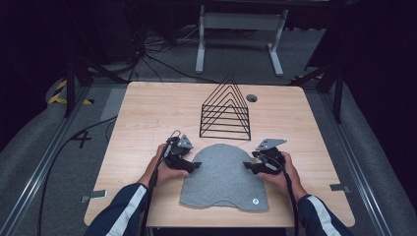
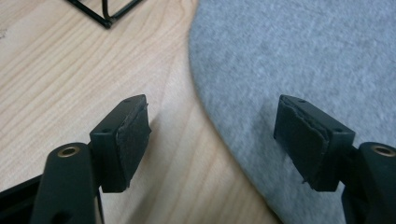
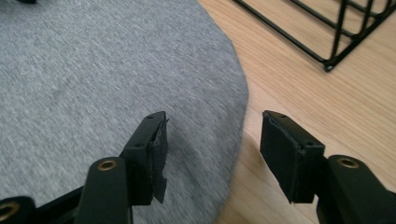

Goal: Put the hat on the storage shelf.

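Grey beanie (image 1: 223, 177) flat, crown twd rack (image 1: 225, 109)

The person wore dark navy sleeves, each with a broad white stripe running down the arm. The left claw (image 1: 193, 166) and right claw (image 1: 250, 167) were black, each topped by a grey three-cornered plate and trailing a thin black cable along the forearm. Up close, each claw ended in two blocky black jaws with worn dark pads (image 2: 132, 142), small screws and brass-coloured rivets.
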Action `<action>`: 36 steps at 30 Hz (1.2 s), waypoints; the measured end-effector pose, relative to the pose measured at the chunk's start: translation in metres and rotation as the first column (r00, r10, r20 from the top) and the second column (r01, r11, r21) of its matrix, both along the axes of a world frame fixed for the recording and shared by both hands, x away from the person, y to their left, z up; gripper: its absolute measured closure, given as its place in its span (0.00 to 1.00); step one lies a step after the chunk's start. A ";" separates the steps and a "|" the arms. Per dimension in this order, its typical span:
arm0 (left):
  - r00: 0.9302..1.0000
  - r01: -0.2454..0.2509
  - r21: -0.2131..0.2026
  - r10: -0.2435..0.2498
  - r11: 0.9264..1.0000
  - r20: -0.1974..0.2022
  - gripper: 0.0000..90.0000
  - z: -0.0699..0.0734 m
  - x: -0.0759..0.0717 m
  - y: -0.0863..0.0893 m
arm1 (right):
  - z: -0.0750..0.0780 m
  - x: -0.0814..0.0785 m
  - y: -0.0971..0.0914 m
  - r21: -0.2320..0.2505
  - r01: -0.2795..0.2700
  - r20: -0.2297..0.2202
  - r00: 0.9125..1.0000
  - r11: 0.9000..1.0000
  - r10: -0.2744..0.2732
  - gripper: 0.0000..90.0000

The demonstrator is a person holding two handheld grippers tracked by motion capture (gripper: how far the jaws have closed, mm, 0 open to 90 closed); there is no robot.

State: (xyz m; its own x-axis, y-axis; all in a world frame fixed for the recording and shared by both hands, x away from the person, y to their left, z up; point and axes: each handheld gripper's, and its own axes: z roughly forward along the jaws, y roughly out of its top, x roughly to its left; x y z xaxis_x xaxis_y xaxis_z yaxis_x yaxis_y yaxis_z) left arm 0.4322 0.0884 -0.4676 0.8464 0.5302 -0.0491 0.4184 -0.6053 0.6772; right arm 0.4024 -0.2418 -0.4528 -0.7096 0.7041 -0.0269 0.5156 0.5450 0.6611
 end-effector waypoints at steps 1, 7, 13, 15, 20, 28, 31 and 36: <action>1.000 0.003 -0.003 -0.003 1.000 0.003 0.30 0.000 0.000 0.000 | -0.001 0.001 0.002 0.001 -0.005 -0.011 1.000 1.000 0.005 0.46; 1.000 0.018 0.034 -0.018 0.999 0.001 0.34 0.003 -0.005 -0.004 | -0.003 0.004 0.007 0.001 -0.012 -0.016 1.000 1.000 0.012 0.49; 1.000 0.011 0.054 -0.010 0.998 -0.014 0.46 0.006 -0.009 -0.008 | 0.001 0.004 0.014 -0.013 0.005 -0.041 0.999 1.000 -0.006 0.65; 1.000 0.015 0.054 -0.015 0.998 -0.016 0.51 0.007 -0.010 -0.008 | 0.001 0.004 0.014 -0.010 -0.001 -0.047 0.999 1.000 0.000 0.69; 0.999 0.036 0.061 -0.034 0.997 -0.025 0.64 0.009 -0.013 -0.010 | 0.000 0.001 0.015 0.024 -0.018 -0.061 0.998 1.000 0.019 0.86; 0.996 0.069 0.025 -0.068 0.997 -0.057 0.90 0.008 -0.012 -0.006 | 0.000 -0.001 0.014 0.033 -0.044 -0.054 0.997 0.998 0.046 0.93; 0.997 0.066 0.026 -0.065 0.997 -0.035 0.93 0.008 -0.013 -0.007 | 0.001 -0.002 0.014 0.030 -0.051 -0.044 0.998 0.998 0.053 0.94; 0.998 0.059 0.000 -0.059 0.998 0.007 0.95 0.016 -0.015 -0.004 | 0.011 -0.006 0.010 0.051 -0.064 0.003 0.998 0.997 0.064 0.94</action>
State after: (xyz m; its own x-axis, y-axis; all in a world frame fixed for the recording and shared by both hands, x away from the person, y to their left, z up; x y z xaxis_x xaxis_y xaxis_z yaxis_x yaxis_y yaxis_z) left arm 0.4173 0.0842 -0.4514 0.8765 0.4795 -0.0434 0.3775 -0.6286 0.6800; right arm 0.3964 -0.2315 -0.4421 -0.7535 0.6574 0.0069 0.4798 0.5427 0.6894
